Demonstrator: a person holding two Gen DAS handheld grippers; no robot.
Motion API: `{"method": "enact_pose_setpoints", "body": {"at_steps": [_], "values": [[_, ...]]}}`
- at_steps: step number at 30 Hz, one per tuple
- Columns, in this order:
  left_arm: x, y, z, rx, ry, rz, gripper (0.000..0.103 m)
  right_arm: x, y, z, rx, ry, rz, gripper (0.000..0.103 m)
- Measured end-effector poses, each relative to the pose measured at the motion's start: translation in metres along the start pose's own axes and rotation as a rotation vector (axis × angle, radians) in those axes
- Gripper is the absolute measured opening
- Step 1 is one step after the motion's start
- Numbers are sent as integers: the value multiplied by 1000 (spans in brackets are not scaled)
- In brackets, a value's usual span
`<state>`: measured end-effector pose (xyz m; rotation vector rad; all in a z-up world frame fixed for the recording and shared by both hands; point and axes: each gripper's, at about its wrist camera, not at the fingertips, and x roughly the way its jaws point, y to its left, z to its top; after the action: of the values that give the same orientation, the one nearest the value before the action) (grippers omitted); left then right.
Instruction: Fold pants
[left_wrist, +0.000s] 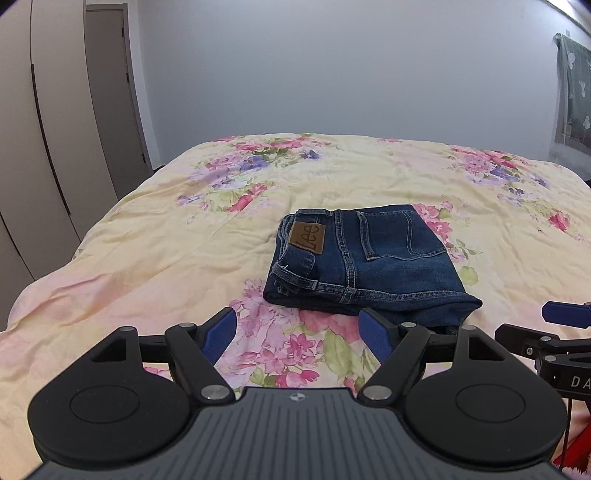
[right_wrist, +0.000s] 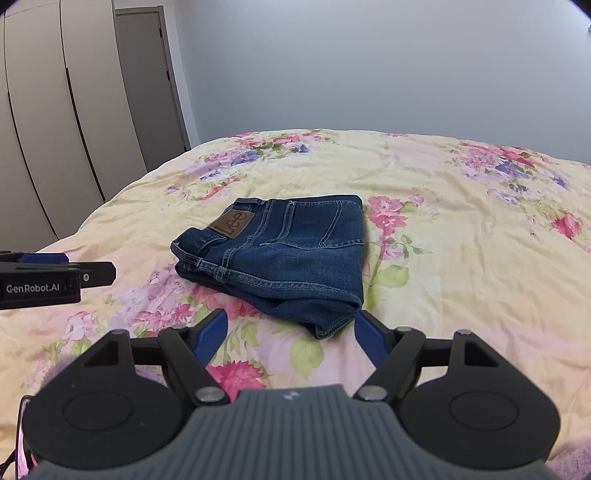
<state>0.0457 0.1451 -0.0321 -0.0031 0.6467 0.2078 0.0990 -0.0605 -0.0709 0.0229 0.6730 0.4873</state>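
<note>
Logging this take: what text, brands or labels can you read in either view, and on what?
"Lee": brown leather patch on the waistband of the folded jeans.
"GenRobot.AI": side of the left tool, seen from the right wrist view.
"DA": cut off at the frame edge, on the right tool in the left wrist view.
No other text is visible.

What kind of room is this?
Most likely a bedroom: a bed with a floral quilt, tall wardrobe doors along the left wall, and folded jeans lying on the quilt.

Left gripper, right gripper: black linkages; blue pads; silver screws.
</note>
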Motion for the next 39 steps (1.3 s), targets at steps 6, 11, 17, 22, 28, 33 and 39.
{"method": "enact_pose_setpoints", "body": {"at_steps": [6,11,17,22,28,33,39], "values": [[1,-5,-1,10,6,-4,88,0,1,0,1,-3,-2,72],[2,-6,-1,12,9,0,88,1,1,1,-3,-2,2,72],[2,-6,0,17,12,-3,88,0,2,0,-9,-5,4,72],[2,-8,-1,21,10,-4,88,-3,3,1,-15,-10,4,72],[2,-8,-1,22,10,-6,88,-4,5,1,-21,-12,5,72],[2,-9,-1,25,8,-3,88,-5,5,1,-23,-15,3,72],[1,-12,0,33,8,1,88,-7,5,1,-24,-20,1,72]]}}
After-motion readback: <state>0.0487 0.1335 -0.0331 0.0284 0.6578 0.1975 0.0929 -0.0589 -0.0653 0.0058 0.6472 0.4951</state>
